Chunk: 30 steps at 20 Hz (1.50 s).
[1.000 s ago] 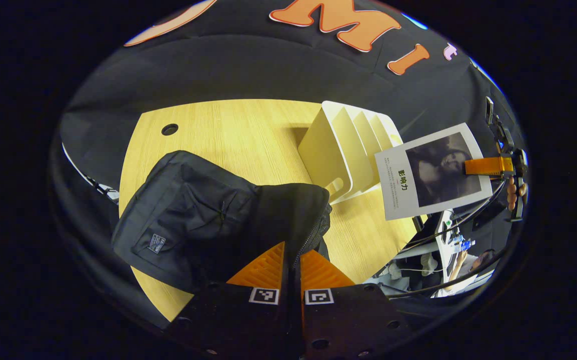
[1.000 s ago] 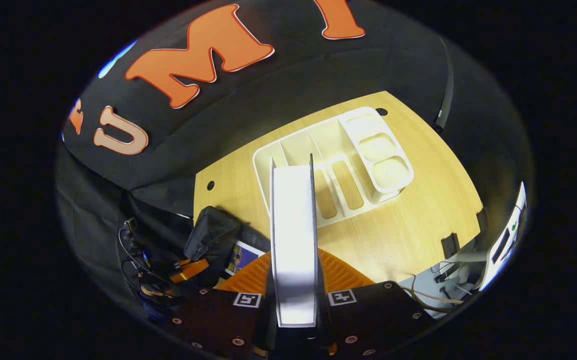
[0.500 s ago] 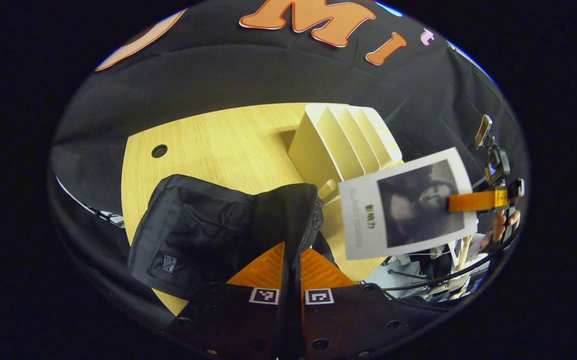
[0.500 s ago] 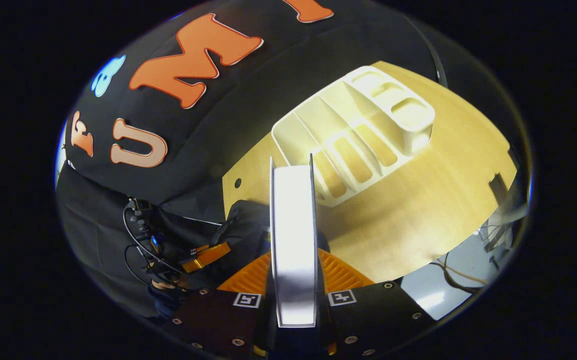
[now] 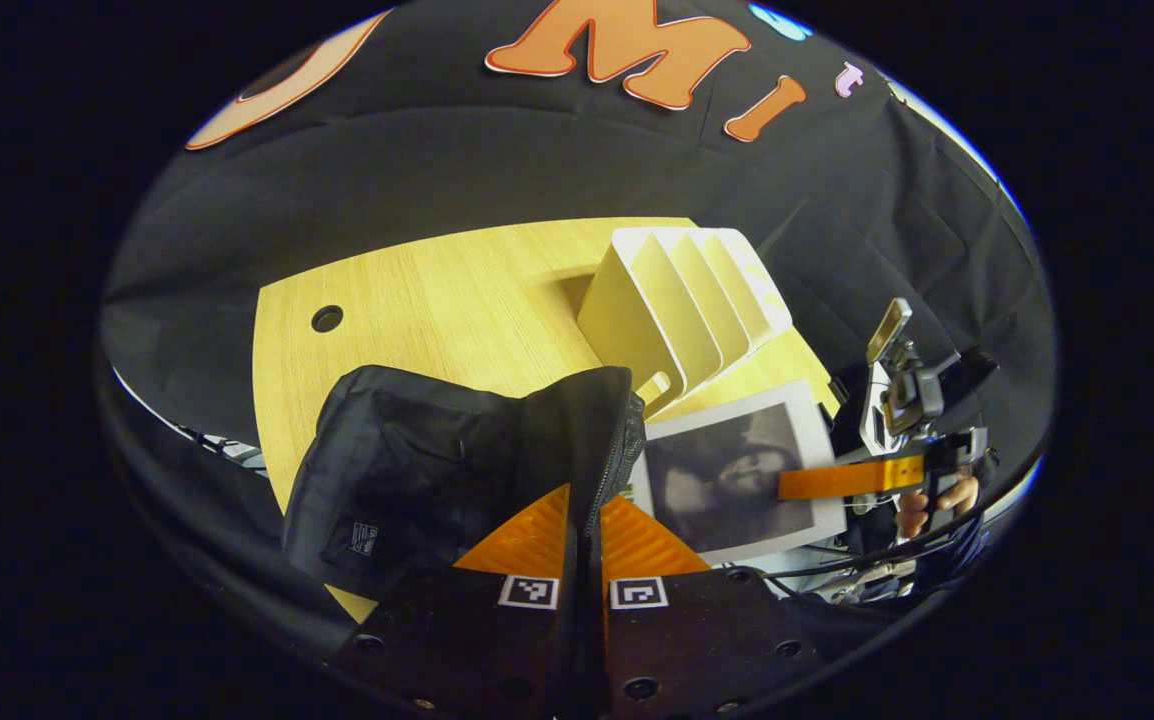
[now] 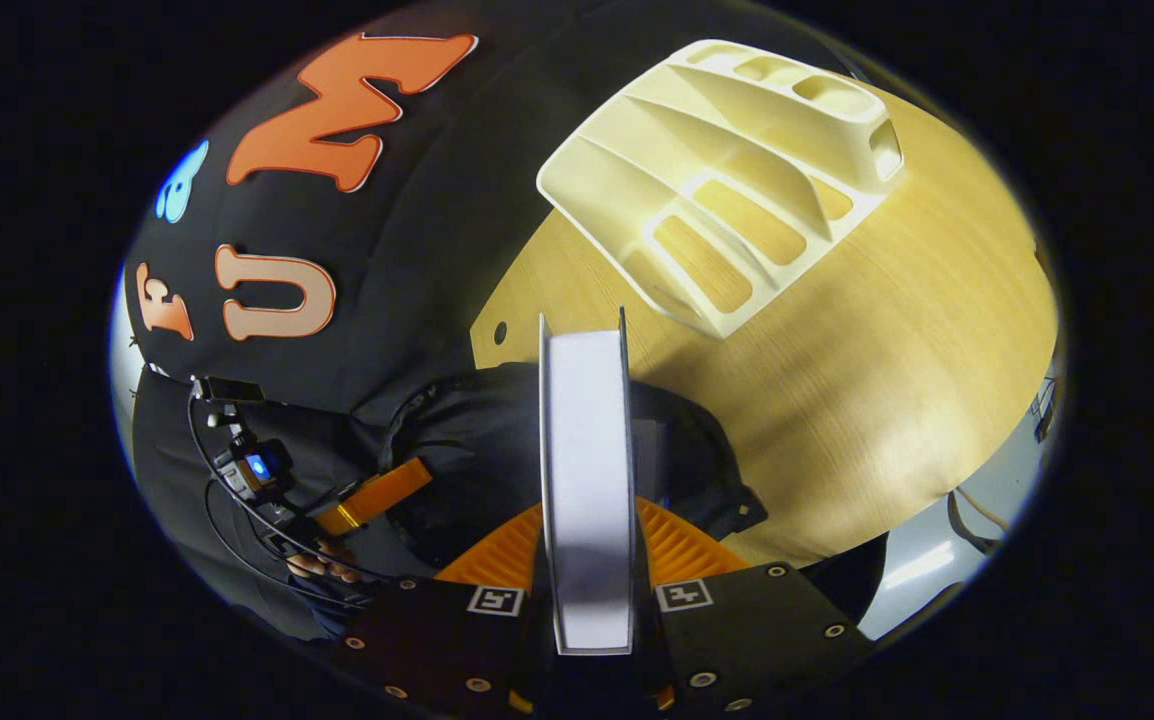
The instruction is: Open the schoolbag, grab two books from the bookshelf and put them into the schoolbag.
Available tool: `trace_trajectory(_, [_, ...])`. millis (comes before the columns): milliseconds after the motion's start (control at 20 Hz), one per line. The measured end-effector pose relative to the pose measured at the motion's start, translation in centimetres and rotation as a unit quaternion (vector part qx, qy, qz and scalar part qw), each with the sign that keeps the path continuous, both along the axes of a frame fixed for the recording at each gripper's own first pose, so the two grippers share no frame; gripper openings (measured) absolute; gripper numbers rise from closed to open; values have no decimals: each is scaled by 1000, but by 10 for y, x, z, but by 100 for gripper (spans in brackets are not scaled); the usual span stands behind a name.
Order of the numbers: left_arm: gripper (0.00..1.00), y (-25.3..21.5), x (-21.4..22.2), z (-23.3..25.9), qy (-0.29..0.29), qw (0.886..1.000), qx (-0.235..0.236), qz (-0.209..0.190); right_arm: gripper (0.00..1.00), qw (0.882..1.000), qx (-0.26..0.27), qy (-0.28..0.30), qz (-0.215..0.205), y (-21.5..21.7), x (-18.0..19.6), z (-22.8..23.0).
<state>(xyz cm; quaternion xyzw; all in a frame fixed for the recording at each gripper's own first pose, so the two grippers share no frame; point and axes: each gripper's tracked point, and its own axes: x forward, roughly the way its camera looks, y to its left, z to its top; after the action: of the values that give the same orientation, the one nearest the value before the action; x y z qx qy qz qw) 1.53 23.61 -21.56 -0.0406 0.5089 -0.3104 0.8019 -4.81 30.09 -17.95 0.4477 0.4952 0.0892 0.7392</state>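
Book (image 5: 737, 480) with dark portrait cover, just beside black schoolbag (image 5: 437, 470).

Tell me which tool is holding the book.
The right tool: its fingers clamp the book by its edge, while the left tool pinches the zipper edge of the black schoolbag.

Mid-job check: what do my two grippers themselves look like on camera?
The left claw and right claw each have ribbed, wedge-shaped fingers mounted on a black base plate that carries two square black-and-white markers. In the right gripper view, the left gripper's body farther off shows a small blue light and looping black cables.
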Motion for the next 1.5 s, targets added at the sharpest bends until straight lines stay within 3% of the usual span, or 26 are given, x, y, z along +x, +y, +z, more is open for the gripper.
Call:
trace_trajectory(250, [5,-4,-3,4,5,1000,-7,1,33,999,46,-13,-20,29,24,-13])
trace_trajectory(700, [5,-23,-6,26,-12,1000,-15,-18,34,995,98,-1,4,108,35,-59])
trace_trajectory(1050, [5,-37,-14,32,-16,999,-19,-35,33,993,116,-10,15,144,45,-75])
trace_trajectory(1250, [5,-45,-21,27,-13,999,-21,-43,34,992,114,6,47,185,39,-88])
trace_trajectory(1400, [5,-40,-14,29,-12,999,-36,-25,36,995,94,15,32,172,40,-90])
trace_trajectory(1500, [5,-35,-11,27,-14,999,-35,-19,42,997,51,33,40,156,33,-99])
